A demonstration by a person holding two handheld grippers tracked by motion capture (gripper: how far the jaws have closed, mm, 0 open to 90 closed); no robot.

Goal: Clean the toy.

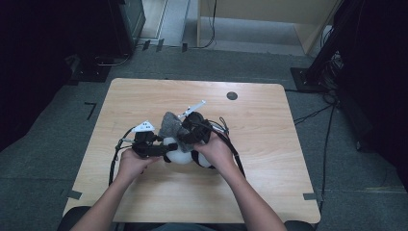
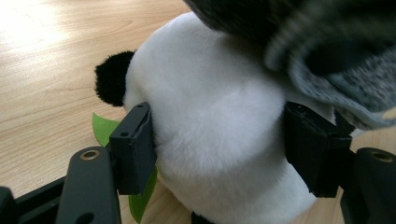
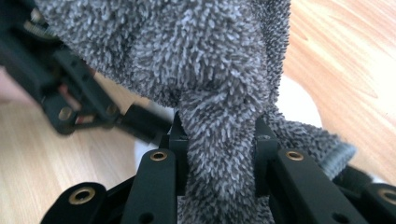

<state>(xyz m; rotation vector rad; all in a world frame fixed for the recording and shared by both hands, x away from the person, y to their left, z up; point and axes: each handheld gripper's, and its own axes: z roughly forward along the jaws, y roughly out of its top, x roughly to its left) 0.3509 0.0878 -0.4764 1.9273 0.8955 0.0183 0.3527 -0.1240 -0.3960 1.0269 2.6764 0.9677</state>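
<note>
A white plush panda [image 1: 179, 157] with black ears lies near the middle of the wooden table [image 1: 144, 96]. My left gripper [image 2: 219, 147] is shut on the panda's white body [image 2: 215, 107], one pad on each side. A black ear [image 2: 112, 77] and a green felt leaf [image 2: 105, 128] stick out to the left. A fluffy grey cloth [image 1: 169, 124] lies over the panda's top. My right gripper [image 3: 219, 140] is shut on a bunched fold of this cloth [image 3: 187, 56]. In the high view the left gripper [image 1: 161, 149] and right gripper [image 1: 186, 137] meet closely over the toy.
A dark round cap [image 1: 232, 95] sits in the table's far right part. Cables [image 1: 312, 115] run over the grey floor to the right, beside a black stand [image 1: 308, 77]. Dark equipment [image 1: 120, 29] stands at the far left.
</note>
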